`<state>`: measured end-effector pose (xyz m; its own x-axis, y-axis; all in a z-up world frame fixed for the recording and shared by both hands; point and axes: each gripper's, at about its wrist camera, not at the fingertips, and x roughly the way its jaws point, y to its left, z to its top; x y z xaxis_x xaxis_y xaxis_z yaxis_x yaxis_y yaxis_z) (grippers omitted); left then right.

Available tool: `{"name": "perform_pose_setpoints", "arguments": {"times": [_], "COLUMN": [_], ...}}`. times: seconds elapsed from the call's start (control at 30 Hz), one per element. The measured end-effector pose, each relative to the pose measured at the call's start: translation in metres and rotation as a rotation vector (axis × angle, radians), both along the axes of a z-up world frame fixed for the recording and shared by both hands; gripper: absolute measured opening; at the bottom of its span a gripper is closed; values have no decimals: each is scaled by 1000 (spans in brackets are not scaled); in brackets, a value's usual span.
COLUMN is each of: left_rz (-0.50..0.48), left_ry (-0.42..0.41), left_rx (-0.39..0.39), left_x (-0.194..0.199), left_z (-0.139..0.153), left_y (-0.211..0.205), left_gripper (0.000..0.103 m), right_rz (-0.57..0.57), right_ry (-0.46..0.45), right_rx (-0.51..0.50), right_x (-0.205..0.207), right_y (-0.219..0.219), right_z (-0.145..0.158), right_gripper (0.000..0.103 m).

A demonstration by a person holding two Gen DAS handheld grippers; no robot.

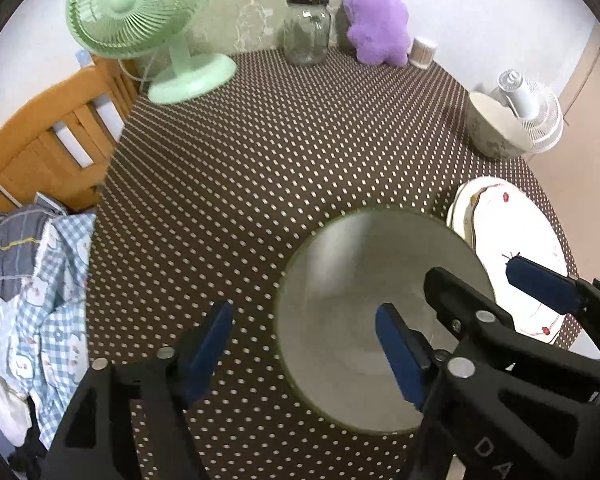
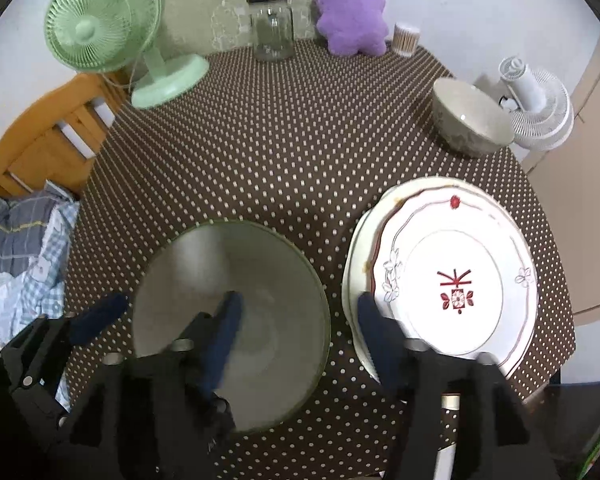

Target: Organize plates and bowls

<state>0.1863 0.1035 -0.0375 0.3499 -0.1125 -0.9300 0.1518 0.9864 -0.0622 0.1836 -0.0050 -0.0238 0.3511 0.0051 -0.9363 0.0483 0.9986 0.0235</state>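
A wide grey-green bowl (image 1: 364,280) (image 2: 236,280) sits on the dotted brown tablecloth (image 1: 260,168). My left gripper (image 1: 306,348) is open and straddles the bowl's left rim, one pad outside over the cloth and one inside, neither touching it. My right gripper (image 2: 300,336) is open across the right rim, its outer finger between the bowl and a stack of white plates (image 2: 452,280) (image 1: 512,236) with a red pattern. A smaller speckled bowl (image 2: 468,120) (image 1: 496,128) stands at the far right. One blue fingertip (image 2: 100,316) of the left gripper shows in the right wrist view.
Along the back stand a green fan (image 1: 140,20), a glass jar (image 1: 306,30), a purple plush toy (image 1: 376,20) and a small cup of sticks (image 1: 422,52). A white fan (image 2: 536,108) lies beyond the table's right edge. A wooden chair (image 1: 52,136) with piled clothes (image 1: 32,280) is at the left.
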Motion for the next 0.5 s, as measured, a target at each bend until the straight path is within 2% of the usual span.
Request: {"name": "perform_pose_setpoints", "arguments": {"times": [0.23, 0.5], "left_rz": [-21, -32], "left_ry": [-51, -131], "left_rx": [-23, -23], "left_x": [-2, 2], "left_z": [27, 54], "left_y": [2, -11], "left_gripper": [78, 81], "right_rz": [-11, -41], "right_ry": [-48, -129], "right_rx": [20, -12], "right_x": [-6, -9], "right_y": [-1, -15], "right_z": [25, 55], "right_gripper": [68, 78]}}
